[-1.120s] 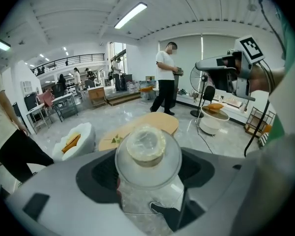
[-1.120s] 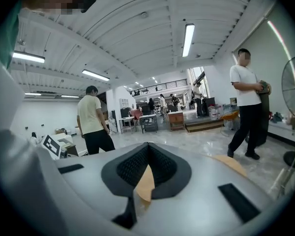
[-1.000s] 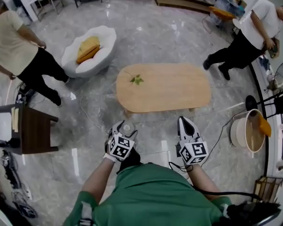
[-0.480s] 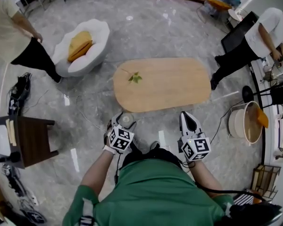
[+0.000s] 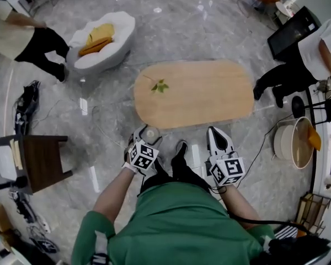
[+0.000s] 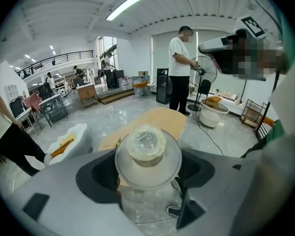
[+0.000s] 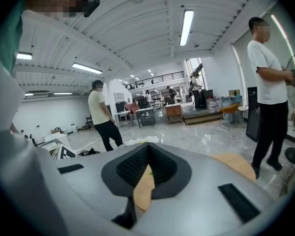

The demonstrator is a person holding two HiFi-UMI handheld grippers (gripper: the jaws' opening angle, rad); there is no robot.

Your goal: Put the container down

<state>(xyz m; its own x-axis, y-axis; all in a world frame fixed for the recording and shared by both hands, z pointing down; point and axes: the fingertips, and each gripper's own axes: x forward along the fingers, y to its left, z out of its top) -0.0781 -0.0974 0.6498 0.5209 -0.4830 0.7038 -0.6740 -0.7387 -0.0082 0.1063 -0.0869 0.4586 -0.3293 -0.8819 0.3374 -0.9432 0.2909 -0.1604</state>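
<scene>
A clear round container with a domed lid (image 6: 147,154) sits between the jaws of my left gripper (image 6: 147,177), which is shut on it. In the head view the container (image 5: 149,132) shows at the tip of the left gripper (image 5: 147,137), held over the floor just short of the oval wooden table's (image 5: 204,95) near edge. A small green leafy thing (image 5: 159,86) lies on the table's left part. My right gripper (image 5: 217,134) is level with the left one, also short of the table. Its jaws are shut with nothing in them (image 7: 146,151).
A white lounge chair with a yellow cushion (image 5: 102,40) stands far left. A dark side table (image 5: 37,160) is at my left and a round tub (image 5: 295,142) at my right. Cables (image 5: 99,120) cross the marble floor. One person (image 5: 27,35) stands far left, another (image 5: 314,57) far right.
I have stepped closer to the table, so its near edge lies nearer both grippers. Both grippers keep their pose, the left still holding the container. The two bystanders have shifted.
</scene>
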